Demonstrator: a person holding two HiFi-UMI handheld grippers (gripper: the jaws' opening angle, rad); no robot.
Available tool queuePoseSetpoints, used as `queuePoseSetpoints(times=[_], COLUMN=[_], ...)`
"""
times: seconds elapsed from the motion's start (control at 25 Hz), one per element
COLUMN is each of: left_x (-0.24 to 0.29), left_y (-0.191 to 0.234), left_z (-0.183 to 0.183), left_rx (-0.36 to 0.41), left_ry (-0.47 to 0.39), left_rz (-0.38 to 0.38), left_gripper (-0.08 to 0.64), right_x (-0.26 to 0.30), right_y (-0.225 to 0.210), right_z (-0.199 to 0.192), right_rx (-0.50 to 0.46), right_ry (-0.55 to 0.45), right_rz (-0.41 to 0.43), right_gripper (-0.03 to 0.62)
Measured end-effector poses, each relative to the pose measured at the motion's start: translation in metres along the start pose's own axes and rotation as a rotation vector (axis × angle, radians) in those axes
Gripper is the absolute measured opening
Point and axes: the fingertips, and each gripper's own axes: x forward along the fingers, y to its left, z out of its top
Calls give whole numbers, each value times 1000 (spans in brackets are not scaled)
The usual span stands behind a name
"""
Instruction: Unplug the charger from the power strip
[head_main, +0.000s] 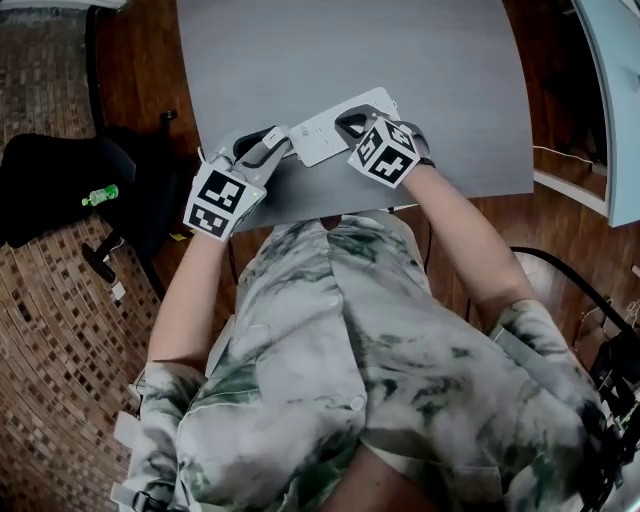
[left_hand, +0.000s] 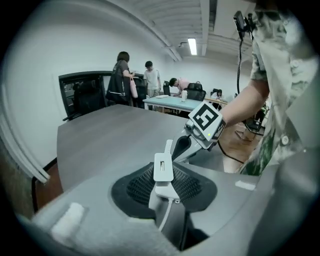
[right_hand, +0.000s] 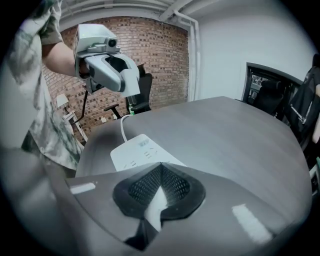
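Left tool (left_hand: 165, 186) clamps the small white block charger (left_hand: 163, 168), held clear of the flat white power strip (head_main: 330, 130) lying below-right on the grey table (head_main: 350, 50). The strip's long axis runs toward the right tool (right_hand: 159, 175), which is clamped on its end.

The person wore a short-sleeved shirt (head_main: 330, 330) mottled green and white; the grey left tool (head_main: 278, 142) and right tool (head_main: 350, 122) bore black-and-white marker cubes.

The strip (head_main: 335, 128) lies at the table's (head_main: 350, 50) near edge, before you. Your right gripper (head_main: 352, 122) sits on its right end. Your left gripper (head_main: 272, 140), charger (left_hand: 163, 167) between its jaws, is just off its left end.
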Motion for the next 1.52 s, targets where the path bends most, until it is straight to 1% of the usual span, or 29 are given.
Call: queuePoseSetpoints(times=[0.08,0.12,0.2,0.28,0.32,0.4,0.48,0.6,0.68,0.76,0.84,0.88,0.96,1.04,1.12,1.28,1.36,1.52], left_x=[-20,-31,-53,-76,-88,-113,-140,-182,-208,-226,-236,-239,-245,-253,-258,-265,-271,-286], left_y=[0,-1,-2,-8,-13,-22,-29,-43,-58,-80,-103,-110,-114,-123,-147,-196,-214,-255], left_z=[0,1,1,-4,-8,-18,-31,-56,-77,-99,-118,-124,-126,-124,-124,-127,-129,-135], left_rx=[-60,-77,-90,-102,-108,-116,-130,-160,-158,-134,-112,-100,-75,-59,-42,16,28,57], left_ry=[-43,-65,-99,-120,-132,-165,-206,-268,-290,-307,-323,-328,-338,-356,-368,-370,-374,-376], left_rz=[15,23,40,47,50,58,66,73,64,31,-19,-40,-68,-93,-126,-189,-197,-177], left_gripper=[106,106,106,106,106,106,106,106,106,106,106,106,106,106,106,106,106,106], right_x=[-1,-1,1,-1,-6,-25,-46,-72,-86,-98,-109,-111,-112,-116,-128,-161,-171,-189], right_y=[-2,-3,-7,-8,-8,-7,9,60,110,176,245,274,315,347,376,414,429,467], right_z=[-2,-3,-3,0,3,18,36,52,55,53,53,57,71,82,80,66,58,39], right_rx=[-12,-27,-50,-42,-35,-38,-46,-50,-32,8,57,81,111,99,91,147,152,153], right_ry=[-1,-4,-13,-20,-29,-72,-119,-165,-179,-190,-210,-221,-235,-228,-219,-234,-245,-274], right_rz=[-24,-41,-71,-102,-130,-210,-279,-321,-332,-343,-352,-353,-347,-331,-329,-381,-401,-414], right_gripper=[2,3,2,2,3,3,3,5,13,21,21,21,21,21,21,20,18,17])
